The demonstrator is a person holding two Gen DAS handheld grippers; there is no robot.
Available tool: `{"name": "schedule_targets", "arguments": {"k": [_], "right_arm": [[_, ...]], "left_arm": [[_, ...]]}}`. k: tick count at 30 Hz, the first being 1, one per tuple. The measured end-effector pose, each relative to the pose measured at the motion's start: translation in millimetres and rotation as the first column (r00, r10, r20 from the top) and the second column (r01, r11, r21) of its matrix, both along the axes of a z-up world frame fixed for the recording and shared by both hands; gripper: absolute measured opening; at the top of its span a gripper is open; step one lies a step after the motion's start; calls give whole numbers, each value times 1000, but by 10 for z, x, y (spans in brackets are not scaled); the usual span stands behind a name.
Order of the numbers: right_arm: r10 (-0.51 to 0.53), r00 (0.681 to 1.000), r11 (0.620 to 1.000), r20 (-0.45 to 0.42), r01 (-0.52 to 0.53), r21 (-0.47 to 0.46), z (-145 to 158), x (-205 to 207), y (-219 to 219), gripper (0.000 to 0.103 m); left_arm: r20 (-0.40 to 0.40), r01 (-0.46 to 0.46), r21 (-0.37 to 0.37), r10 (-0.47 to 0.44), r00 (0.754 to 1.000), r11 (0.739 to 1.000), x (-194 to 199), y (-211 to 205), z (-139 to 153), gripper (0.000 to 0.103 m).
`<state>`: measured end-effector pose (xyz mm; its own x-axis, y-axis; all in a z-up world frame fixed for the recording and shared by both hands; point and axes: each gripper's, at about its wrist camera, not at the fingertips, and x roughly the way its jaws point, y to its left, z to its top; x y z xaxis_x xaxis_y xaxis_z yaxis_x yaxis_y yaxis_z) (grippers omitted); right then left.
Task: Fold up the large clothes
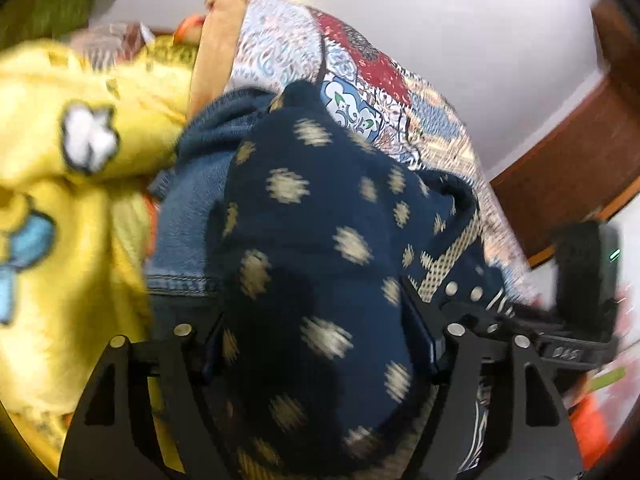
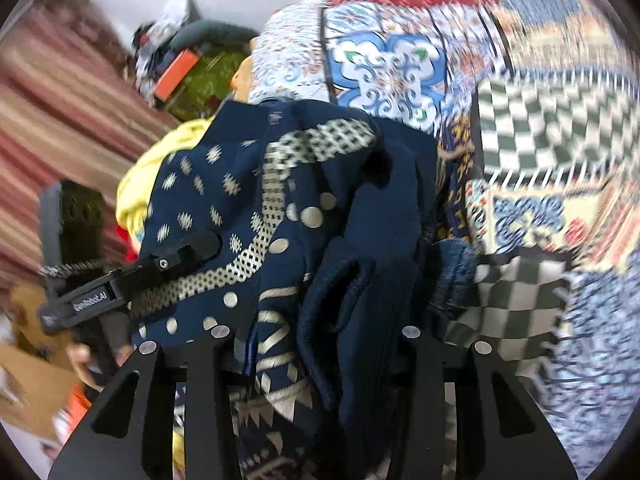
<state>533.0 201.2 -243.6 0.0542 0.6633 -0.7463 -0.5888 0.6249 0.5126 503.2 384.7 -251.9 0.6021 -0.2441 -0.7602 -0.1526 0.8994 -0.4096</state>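
Above the patchwork quilt (image 2: 392, 68), both grippers, left (image 1: 316, 344) and right (image 2: 320, 356), carry the navy patterned garment (image 1: 320, 240) bunched between them, jaws grasping its folds, probably to lay it flat.

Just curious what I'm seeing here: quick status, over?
Both grippers, left and right, have navy patterned garment bunched between their fingers. Yellow clothing and jeans crowd alongside.
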Motion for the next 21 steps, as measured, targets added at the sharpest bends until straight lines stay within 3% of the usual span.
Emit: {"name": "schedule_targets", "arguments": {"k": [3, 6, 9, 11, 13, 15, 21], "right_arm": [[38, 994, 997, 102, -31, -64, 173, -142, -24, 39], [36, 986, 994, 163, -19, -105, 296, -288, -58, 39], [25, 975, 992, 221, 3, -126, 352, -388, -94, 45], [19, 972, 988, 236, 18, -152, 305, -405, -69, 59], [18, 970, 979, 241, 32, -202, 198, -414, -75, 59], [19, 972, 973, 234, 35, -228, 134, -435, -128, 59], [-7, 977, 970, 214, 58, -235, 67, -527, -529, 61]], "left_arm": [[12, -4, 160, 2, 1000, 987, -74, -140, 154, 77], [31, -26, 303, 17, 999, 953, -202, -274, 256, 77], [61, -13, 365, -10, 998, 931, -340, -377, 264, 85], [54, 15, 407, -41, 998, 914, -439, -505, 228, 89], [46, 27, 452, -54, 998, 891, -550, -616, 154, 93], [40, 29, 456, -53, 998, 889, -613, -663, 78, 93], [30, -16, 373, 6, 1000, 928, -885, -655, 14, 93]]}}
